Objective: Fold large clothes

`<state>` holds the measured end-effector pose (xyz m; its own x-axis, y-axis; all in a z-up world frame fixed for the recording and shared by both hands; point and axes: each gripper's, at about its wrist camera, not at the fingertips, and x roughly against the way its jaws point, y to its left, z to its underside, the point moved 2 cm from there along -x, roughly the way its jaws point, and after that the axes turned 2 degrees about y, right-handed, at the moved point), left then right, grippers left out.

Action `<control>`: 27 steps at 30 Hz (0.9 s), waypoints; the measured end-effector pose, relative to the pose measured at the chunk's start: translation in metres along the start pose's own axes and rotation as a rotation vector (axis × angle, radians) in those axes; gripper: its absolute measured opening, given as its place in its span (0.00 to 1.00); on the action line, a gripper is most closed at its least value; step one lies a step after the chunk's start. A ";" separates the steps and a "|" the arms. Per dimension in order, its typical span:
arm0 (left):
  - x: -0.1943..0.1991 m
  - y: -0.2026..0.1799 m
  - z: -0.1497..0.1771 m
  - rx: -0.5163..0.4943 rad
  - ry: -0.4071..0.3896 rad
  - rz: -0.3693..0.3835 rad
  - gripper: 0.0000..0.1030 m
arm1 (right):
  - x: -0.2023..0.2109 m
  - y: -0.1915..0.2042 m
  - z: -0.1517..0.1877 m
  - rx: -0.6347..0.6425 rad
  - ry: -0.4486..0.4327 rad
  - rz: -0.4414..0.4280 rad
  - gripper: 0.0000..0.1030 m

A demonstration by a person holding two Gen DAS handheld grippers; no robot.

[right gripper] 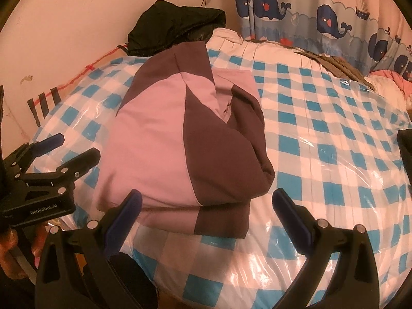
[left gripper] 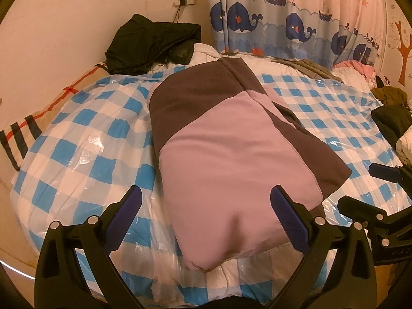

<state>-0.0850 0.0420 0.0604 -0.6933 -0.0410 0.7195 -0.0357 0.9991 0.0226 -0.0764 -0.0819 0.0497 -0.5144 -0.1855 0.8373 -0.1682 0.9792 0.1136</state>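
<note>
A large pink and dark brown garment (left gripper: pixel 226 139) lies folded into a long bundle on the blue-and-white checked bed cover (left gripper: pixel 85 134); it also shows in the right wrist view (right gripper: pixel 180 141). My left gripper (left gripper: pixel 206 206) is open and empty, its fingers straddling the bundle's near end without touching it. My right gripper (right gripper: pixel 206 206) is open and empty just in front of the bundle's near right corner. The left gripper (right gripper: pixel 55 152) shows at the left of the right wrist view, and the right gripper (left gripper: pixel 370 185) at the right edge of the left wrist view.
A black jacket (left gripper: pixel 152 43) is heaped at the back left by the wall. Whale-print curtains (left gripper: pixel 283 25) hang behind the bed. More clothes (left gripper: pixel 386 118) pile at the right. A striped cloth (left gripper: pixel 28 128) lies along the left wall. The cover (right gripper: pixel 322 134) is under clear plastic.
</note>
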 end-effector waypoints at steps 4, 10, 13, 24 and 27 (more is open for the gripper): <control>-0.002 0.000 0.001 -0.003 0.020 0.009 0.93 | -0.002 -0.001 0.002 0.002 0.025 0.008 0.95; -0.007 0.000 0.001 -0.016 0.051 0.018 0.93 | -0.004 -0.001 0.005 0.007 0.054 0.014 0.95; -0.010 0.000 0.003 -0.020 0.065 0.020 0.93 | -0.005 -0.002 0.007 0.006 0.062 0.014 0.95; -0.011 0.001 0.005 -0.022 0.083 0.021 0.93 | -0.010 -0.005 0.011 -0.004 0.086 0.006 0.95; -0.011 0.001 0.005 -0.023 0.083 0.019 0.93 | -0.011 -0.006 0.012 -0.004 0.091 0.005 0.95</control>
<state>-0.0813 0.0431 0.0489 -0.6317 -0.0220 0.7749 -0.0062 0.9997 0.0234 -0.0800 -0.0866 0.0337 -0.4368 -0.1722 0.8829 -0.1619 0.9805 0.1111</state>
